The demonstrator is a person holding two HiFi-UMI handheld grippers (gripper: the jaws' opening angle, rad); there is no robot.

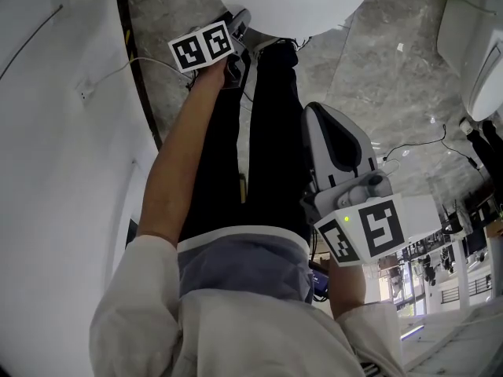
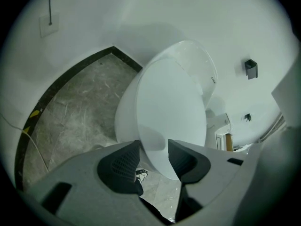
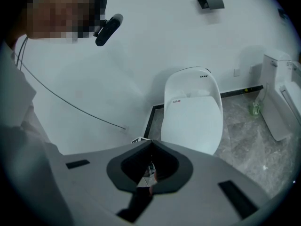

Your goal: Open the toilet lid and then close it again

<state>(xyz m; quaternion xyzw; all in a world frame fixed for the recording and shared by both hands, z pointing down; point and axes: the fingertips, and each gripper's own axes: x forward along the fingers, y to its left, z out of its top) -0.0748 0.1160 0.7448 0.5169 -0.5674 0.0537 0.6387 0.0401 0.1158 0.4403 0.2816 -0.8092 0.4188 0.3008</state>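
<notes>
Toilet lid [image 2: 171,107] down, lying flat over the bowl [image 2: 123,120] against the white wall [image 2: 141,13]. Rounded front rim toward the person [image 1: 244,265], hinge at the far end by the rear housing [image 2: 204,67].

Smooth, glossy white plastic by the look: likely light and stiff enough to lift from one edge, but slick, with little for a pad to bite on. Probably best taken at the front rim, one pad under the lip and one on top, then swung up about the hinge. Worth lowering under control rather than letting go — risk of a slam or a crack otherwise.

Left gripper [image 2: 154,147] right at that front rim, pads wide apart, the lid's edge framed between them but not pinched; cannot tell whether either pad touches it. Right gripper [image 3: 150,144] well back beside the person's waist, pads pressed together on nothing, pointed at the same toilet from farther off.

Around all this, grey veined floor [image 2: 70,112], a thin cable [image 3: 84,108] slanting down the wall, a small black fitting [image 3: 210,0] high up, and a second toilet [image 3: 282,102] off to the right.
</notes>
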